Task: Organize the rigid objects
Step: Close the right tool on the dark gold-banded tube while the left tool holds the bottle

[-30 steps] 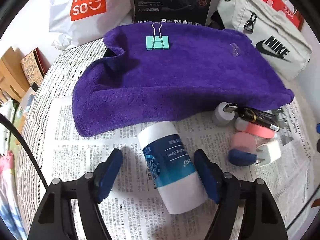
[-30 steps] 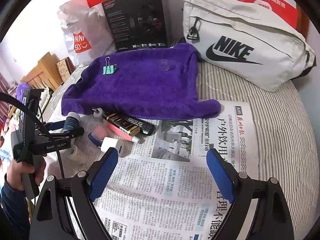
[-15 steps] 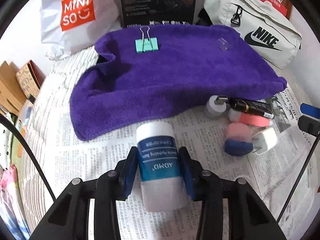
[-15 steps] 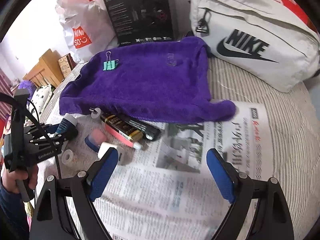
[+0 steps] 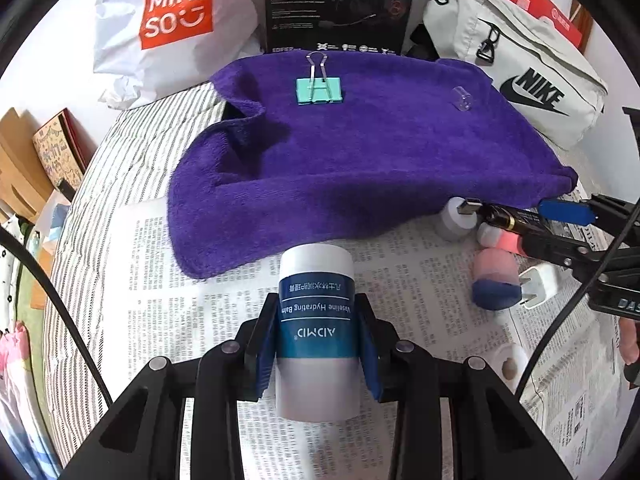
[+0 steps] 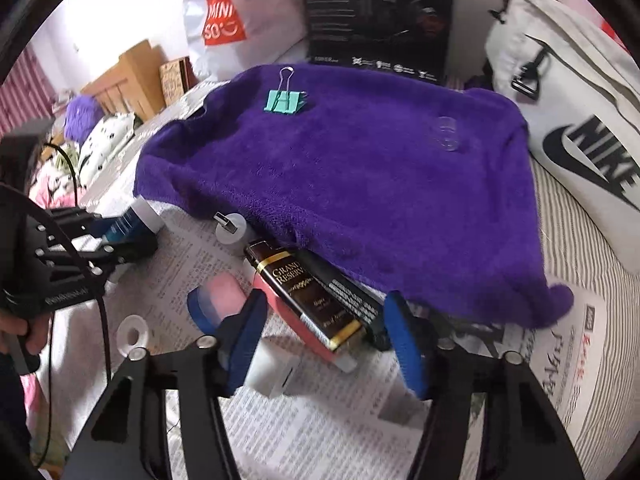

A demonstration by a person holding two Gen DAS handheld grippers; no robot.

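– Two things sit far back on the purple towel [image 5: 360,152]: a green clip [image 5: 319,90] and a clear cap [image 5: 462,99].
– And the rest?
– Left gripper [image 5: 316,344] squeezes the balm jar [image 5: 316,320], near the towel. Right gripper [image 6: 326,344] is open around the dark box [image 6: 308,292]. Small things wait on the newspaper [image 5: 224,320].

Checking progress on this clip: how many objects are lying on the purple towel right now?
2: a teal binder clip near the purple towel's far edge, and a small clear cap toward its far right. Anything under the towel would be hidden.

I see the binder clip [image 5: 319,89] lying on the towel [image 5: 360,152]. The towel's near edge overlaps the newspaper [image 5: 192,320]. The boxes [image 6: 316,296] lie before it.
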